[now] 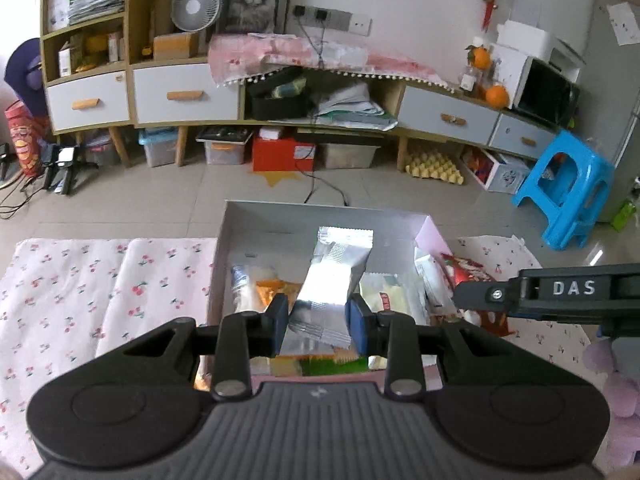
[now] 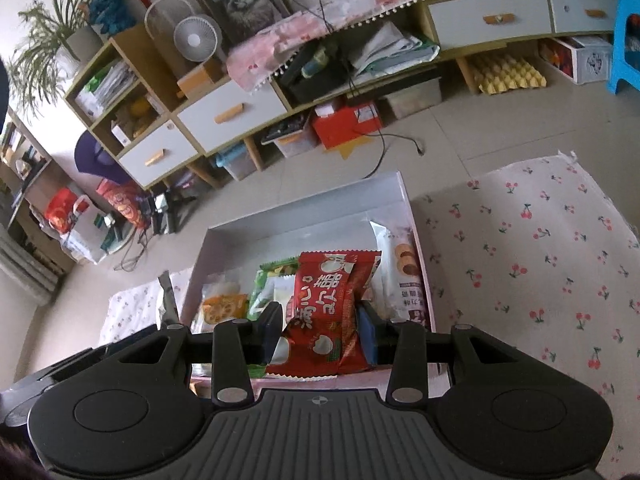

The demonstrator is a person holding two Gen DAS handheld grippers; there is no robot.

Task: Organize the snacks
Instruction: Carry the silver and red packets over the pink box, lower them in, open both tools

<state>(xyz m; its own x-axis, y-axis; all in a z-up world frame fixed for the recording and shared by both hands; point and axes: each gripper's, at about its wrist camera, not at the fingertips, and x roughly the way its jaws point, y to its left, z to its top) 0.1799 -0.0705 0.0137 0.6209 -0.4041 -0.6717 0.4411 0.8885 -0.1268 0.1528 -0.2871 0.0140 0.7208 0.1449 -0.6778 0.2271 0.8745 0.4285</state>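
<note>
left gripper (image 1: 319, 325) squeezes silver packet (image 1: 334, 280) near its bottom end. packet's long side points up and away from tool, over box (image 1: 320, 212) just below and ahead. right gripper (image 2: 320, 330) squeezes red packet (image 2: 326, 304), long side also pointing away, over same box. each hand has own snack; both hang right above box, more snacks under them.

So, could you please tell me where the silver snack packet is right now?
The silver snack packet is clamped in the left gripper, above the white box, centre of the left wrist view.
</note>
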